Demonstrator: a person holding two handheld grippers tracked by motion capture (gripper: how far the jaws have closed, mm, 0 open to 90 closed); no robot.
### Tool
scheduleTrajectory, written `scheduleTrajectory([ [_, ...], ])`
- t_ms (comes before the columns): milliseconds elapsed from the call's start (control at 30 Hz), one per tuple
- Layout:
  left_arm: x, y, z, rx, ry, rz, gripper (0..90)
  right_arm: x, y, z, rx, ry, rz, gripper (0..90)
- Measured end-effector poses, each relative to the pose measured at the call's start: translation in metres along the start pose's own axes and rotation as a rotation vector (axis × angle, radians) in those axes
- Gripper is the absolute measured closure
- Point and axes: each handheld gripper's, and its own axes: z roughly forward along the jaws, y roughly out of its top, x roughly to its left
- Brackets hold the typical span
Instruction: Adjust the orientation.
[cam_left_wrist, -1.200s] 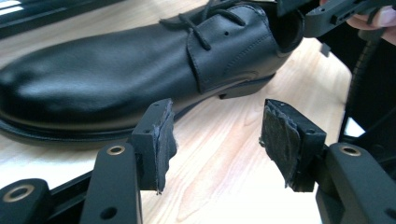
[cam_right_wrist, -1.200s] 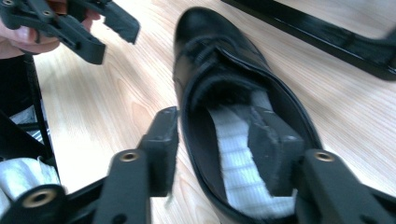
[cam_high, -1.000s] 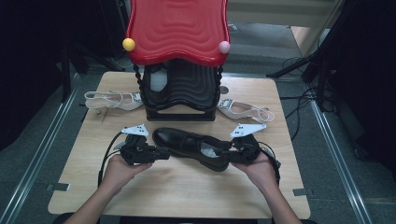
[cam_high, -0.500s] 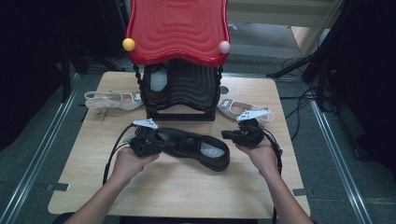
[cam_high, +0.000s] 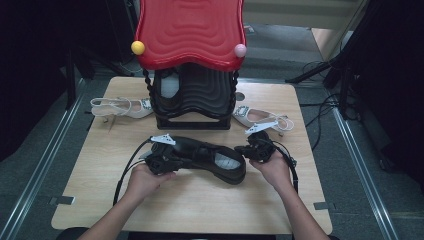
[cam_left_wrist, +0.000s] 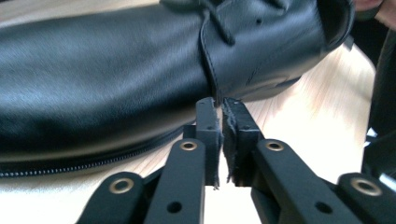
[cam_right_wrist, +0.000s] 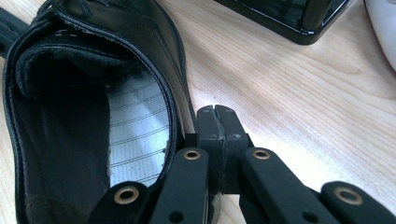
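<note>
A black leather lace-up shoe (cam_high: 205, 157) lies on its sole across the middle of the wooden table (cam_high: 200, 215), toe to the left. My left gripper (cam_high: 172, 159) is at its toe end. In the left gripper view its tips (cam_left_wrist: 220, 105) touch the shoe's side (cam_left_wrist: 116, 70) by a seam. Those jaws have just been opening a hair: only a thin slit shows, with nothing between them. My right gripper (cam_high: 245, 150) is at the heel end. In the right gripper view its jaws (cam_right_wrist: 215, 112) are pressed together, empty, just outside the shoe's collar (cam_right_wrist: 180, 116).
A black stand (cam_high: 192, 95) with a red wavy top (cam_high: 190, 35) rises behind the shoe, with a yellow ball (cam_high: 137, 48) and a pink ball (cam_high: 240, 50) on it. One white sandal (cam_high: 122, 107) lies left of the stand, another (cam_high: 260, 117) right of it.
Both grippers' jaws have closed. The left gripper slid right along the shoe's toe end. The right gripper moved farther from me beside the heel. The shoe stayed put.
</note>
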Motion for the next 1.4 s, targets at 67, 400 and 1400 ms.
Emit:
scheduleTrajectory([
  [67,0.001,0.000,0.001,0.004,-0.001,-0.001,86.3,0.001,-0.002,-0.001,-0.004,0.002,-0.003,90.0],
  [400,0.004,0.000,0.005,0.031,-0.018,-0.004,86.8,0.008,-0.008,-0.005,0.014,0.040,0.010,90.0],
  [1400,0.009,0.016,0.017,0.073,-0.072,-0.038,87.7,0.052,-0.037,-0.020,0.055,0.064,0.091,90.0],
])
